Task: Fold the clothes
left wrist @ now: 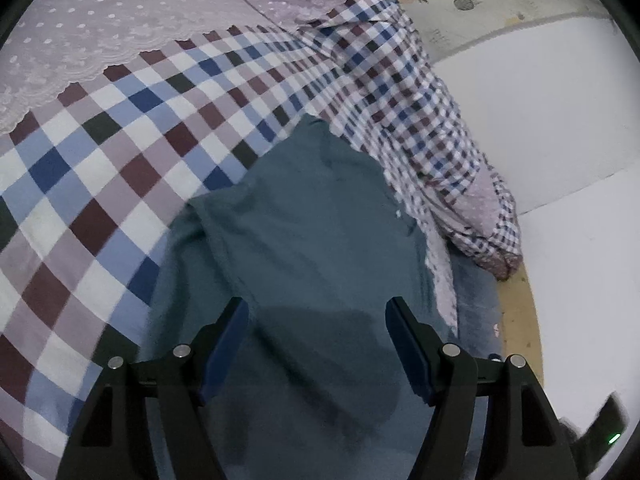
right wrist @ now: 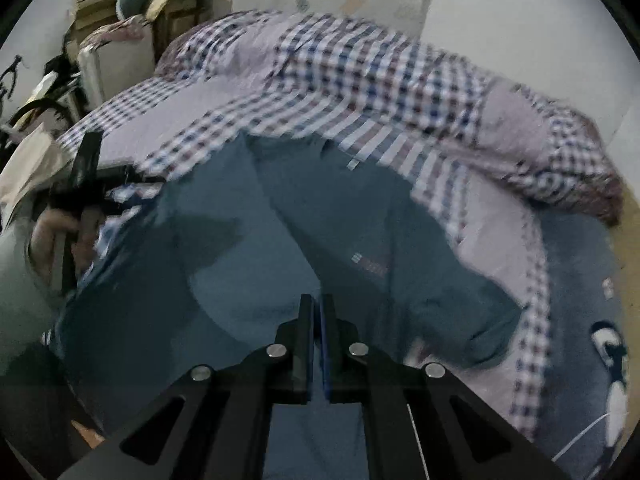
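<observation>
- A teal shirt [right wrist: 328,216] is lying spread on the checked bedcover [left wrist: 120,152], near the bed's edge
- The left gripper [left wrist: 316,312] is hovering over the shirt, its jaws standing wide apart and holding nothing
- The right gripper [right wrist: 316,312] is pointing over the shirt with jaws pressed together; whether cloth is pinched, I cannot tell
- A rumpled checked quilt [right wrist: 400,80] is lying beyond the shirt

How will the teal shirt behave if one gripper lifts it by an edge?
The teal shirt will probably hang limp: it lies creased on the checked bedcover. It looks thin, so likely light. The right gripper, jaws closed, may drag it along the bedcover; the left gripper is open.
</observation>
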Motion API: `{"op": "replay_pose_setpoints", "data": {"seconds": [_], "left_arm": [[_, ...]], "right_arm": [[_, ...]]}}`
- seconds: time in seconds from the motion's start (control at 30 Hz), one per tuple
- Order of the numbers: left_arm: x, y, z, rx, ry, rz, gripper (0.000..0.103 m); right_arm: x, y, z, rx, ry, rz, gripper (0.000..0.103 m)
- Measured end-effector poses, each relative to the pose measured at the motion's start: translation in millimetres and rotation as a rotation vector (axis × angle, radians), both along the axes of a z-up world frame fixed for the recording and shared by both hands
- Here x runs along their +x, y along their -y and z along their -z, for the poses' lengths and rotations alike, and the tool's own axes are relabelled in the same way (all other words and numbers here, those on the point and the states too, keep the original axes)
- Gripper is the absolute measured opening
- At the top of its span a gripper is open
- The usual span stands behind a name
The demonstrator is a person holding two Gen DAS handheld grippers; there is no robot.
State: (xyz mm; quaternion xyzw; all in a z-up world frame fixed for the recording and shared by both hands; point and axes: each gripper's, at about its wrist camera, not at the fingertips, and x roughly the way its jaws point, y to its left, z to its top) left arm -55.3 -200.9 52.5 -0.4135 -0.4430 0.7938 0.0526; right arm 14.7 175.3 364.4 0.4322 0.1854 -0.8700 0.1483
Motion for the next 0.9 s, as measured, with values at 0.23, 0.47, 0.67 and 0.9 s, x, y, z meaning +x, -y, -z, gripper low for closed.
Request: {"op": "replay_pose_setpoints", "data": {"seconds": [0.23, 0.47, 0.67, 0.9], "left_arm": [[-3, 10, 8, 0.062, 0.028, 0.001, 0.074], [-10, 14, 26, 0.310, 0.046, 0.032, 0.074], [-16, 11, 41, 0.359, 0.074, 0.023, 0.074], [-18, 22, 60, 0.472, 0.046, -0.079, 0.075]], "right_arm": [[-46, 61, -53, 0.065, -0.058, 0.006, 0.001], [-71, 136, -98, 0.112, -0.128, -0.079, 0.001], [-76, 173, -135, 0.105, -0.184, -0.134, 0.001], [-74, 177, -146, 0.088, -0.187, -0.163, 0.001]]}}
